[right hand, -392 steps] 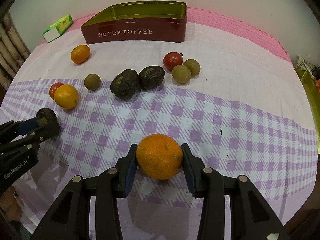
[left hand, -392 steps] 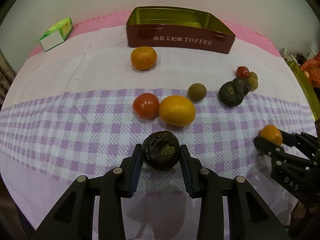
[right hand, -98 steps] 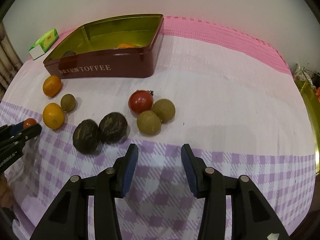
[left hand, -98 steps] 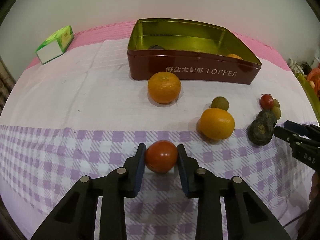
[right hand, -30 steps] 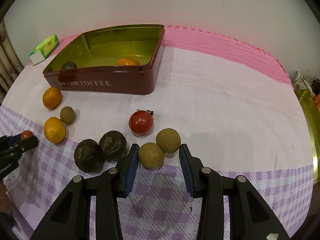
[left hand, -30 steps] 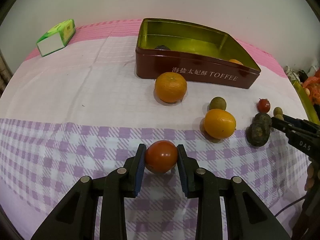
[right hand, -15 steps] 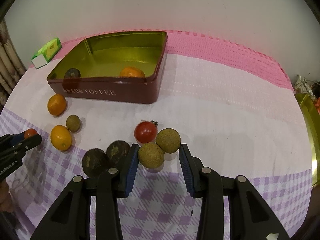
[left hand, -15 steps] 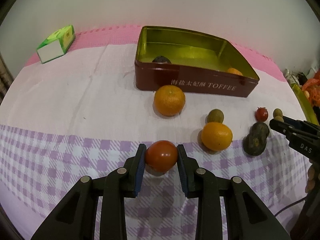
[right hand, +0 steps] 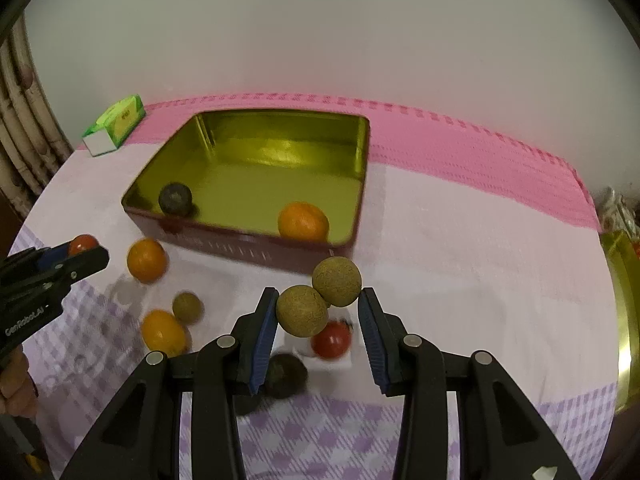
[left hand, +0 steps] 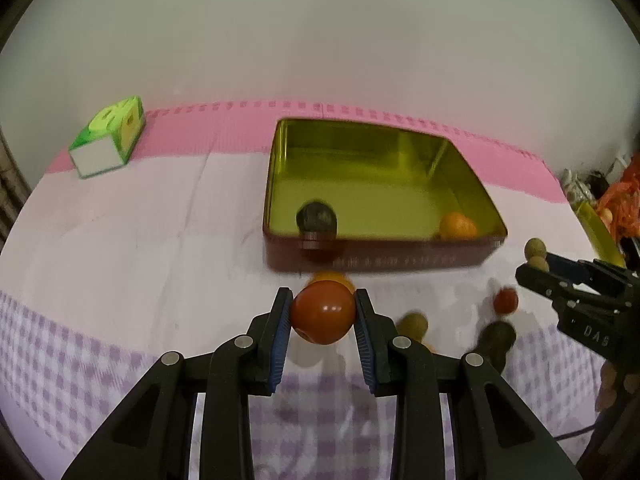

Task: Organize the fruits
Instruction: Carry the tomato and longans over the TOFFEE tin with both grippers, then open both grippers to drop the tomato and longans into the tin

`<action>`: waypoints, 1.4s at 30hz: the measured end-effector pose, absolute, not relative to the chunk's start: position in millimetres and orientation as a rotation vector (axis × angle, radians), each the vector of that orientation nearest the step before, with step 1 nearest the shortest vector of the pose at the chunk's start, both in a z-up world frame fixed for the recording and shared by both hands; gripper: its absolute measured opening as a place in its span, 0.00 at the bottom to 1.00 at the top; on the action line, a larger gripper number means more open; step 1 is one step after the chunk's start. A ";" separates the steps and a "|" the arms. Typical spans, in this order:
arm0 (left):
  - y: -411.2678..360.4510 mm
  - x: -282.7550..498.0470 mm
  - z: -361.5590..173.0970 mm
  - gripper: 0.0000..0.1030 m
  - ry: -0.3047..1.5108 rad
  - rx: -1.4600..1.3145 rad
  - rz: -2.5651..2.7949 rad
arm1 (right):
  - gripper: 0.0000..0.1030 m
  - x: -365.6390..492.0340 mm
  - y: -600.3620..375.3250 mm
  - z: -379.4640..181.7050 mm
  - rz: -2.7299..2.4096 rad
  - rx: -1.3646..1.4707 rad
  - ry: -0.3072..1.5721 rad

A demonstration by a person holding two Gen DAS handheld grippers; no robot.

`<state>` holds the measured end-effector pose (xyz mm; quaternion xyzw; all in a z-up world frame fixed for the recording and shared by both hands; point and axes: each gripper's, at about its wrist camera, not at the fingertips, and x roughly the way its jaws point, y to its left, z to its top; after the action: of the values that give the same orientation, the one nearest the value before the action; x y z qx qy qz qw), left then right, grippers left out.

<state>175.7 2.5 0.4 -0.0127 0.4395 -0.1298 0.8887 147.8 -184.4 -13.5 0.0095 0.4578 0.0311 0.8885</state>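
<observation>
At the bottom centre of each wrist view fruit is pinched and lifted off the surface (left hand: 120,264): the left gripper (left hand: 322,317) clamps a tomato (left hand: 322,312), and the right gripper (right hand: 318,312) squeezes two longans (right hand: 318,300) side by side, their pair axis tilting up to the right. This looks like the carry step; next each load must travel up-frame over the tin's near wall and be released inside. The tin (right hand: 356,184) sits mid-frame, long axis across the left view, holding a dark fruit (right hand: 175,199) and an orange (right hand: 303,221).
</observation>
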 end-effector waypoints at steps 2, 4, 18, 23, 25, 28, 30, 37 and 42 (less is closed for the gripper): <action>0.0 185.7 6.4 0.31 0.905 -0.022 -0.268 | 0.36 156.4 -181.6 -8.9 0.072 0.016 0.943; -2.3 194.4 9.7 0.31 0.902 -0.018 -0.269 | 0.36 163.9 -178.9 -6.3 0.081 0.014 0.940; -21.3 247.3 -3.6 0.31 0.953 -0.011 -0.269 | 0.36 220.7 -156.3 -13.0 0.133 -0.040 0.959; -22.6 256.2 -13.7 0.31 0.979 -0.012 -0.259 | 0.36 231.0 -155.9 -20.3 0.135 -0.032 0.975; -23.7 257.8 -17.1 0.31 0.985 -0.011 -0.257 | 0.36 233.9 -155.9 -23.4 0.137 -0.028 0.982; -27.1 260.2 -20.8 0.31 0.993 -0.009 -0.260 | 0.36 235.5 -157.1 -27.1 0.136 -0.025 0.990; -28.4 261.4 -21.9 0.31 0.995 -0.007 -0.262 | 0.36 235.7 -157.7 -28.2 0.136 -0.023 0.994; -33.7 266.8 -25.7 0.31 0.990 0.006 -0.262 | 0.36 241.2 -159.1 -33.7 0.133 -0.022 1.008; -36.0 269.3 -26.6 0.31 0.981 0.030 -0.258 | 0.37 244.5 -158.6 -37.5 0.134 -0.022 1.014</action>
<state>269.3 -36.0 -26.6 0.0143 0.4698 -0.1236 0.8740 244.5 -158.6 -37.5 -0.0105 0.4851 0.0641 0.8720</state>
